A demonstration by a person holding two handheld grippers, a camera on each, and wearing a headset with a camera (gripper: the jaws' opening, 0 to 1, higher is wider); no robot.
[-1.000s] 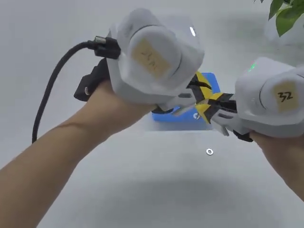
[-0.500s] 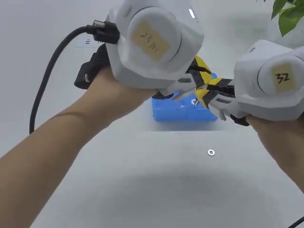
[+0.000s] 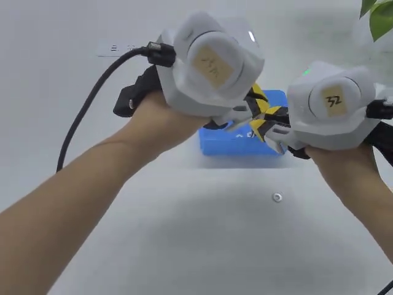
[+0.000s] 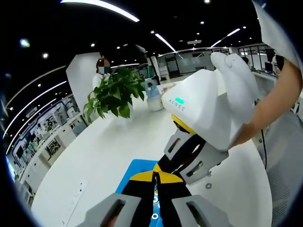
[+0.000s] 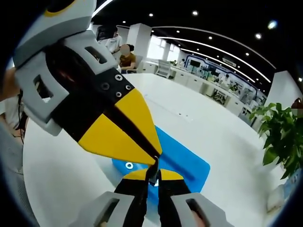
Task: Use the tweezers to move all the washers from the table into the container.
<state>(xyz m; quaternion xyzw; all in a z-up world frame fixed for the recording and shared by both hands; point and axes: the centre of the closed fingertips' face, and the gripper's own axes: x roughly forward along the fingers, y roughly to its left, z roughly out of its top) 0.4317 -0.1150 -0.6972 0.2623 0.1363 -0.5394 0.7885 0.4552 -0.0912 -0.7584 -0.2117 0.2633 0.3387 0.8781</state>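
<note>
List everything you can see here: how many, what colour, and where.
container: one, blue, on the table
washers: one silver on the table nearer the person; at least one inside the container
tweezers: apparently one, thin, dark, pinched in the right gripper
plant: one, green, far side of the table
bottle: one, white, beside the plant
cable: one, black, from the left gripper
grippers: two, white bodies, yellow-black jaws, tips meeting
left hand, right hand: holding the grippers
</note>
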